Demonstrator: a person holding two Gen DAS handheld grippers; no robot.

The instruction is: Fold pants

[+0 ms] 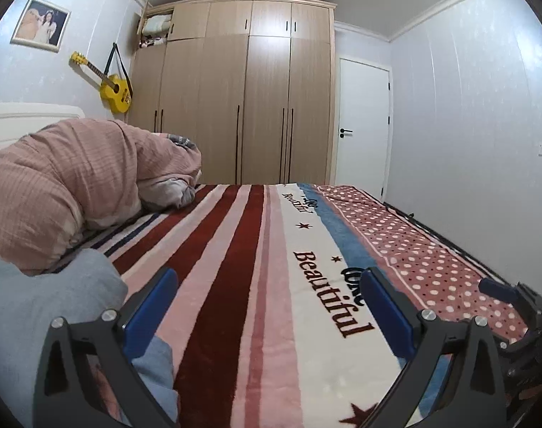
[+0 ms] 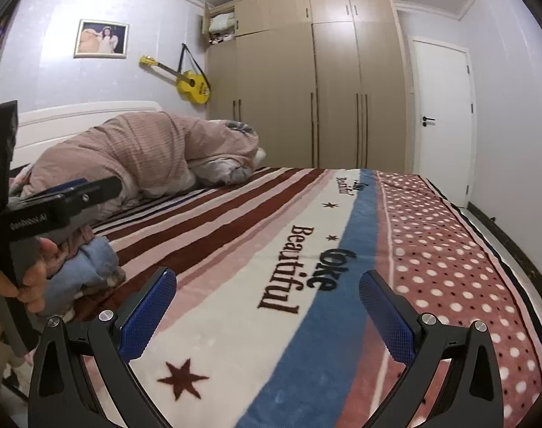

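Light blue-grey pants lie bunched on the striped blanket at the left of the left wrist view, touching the left finger. They also show in the right wrist view as a crumpled pile beside the hand. My left gripper is open and empty, low over the blanket. My right gripper is open and empty over the blanket, right of the pants. The left gripper's body shows at the left of the right wrist view. The right gripper's finger shows at the right edge of the left wrist view.
A pink rolled duvet lies at the head of the bed, also seen in the right wrist view. A wardrobe and white door stand beyond the bed. A yellow guitar hangs on the wall.
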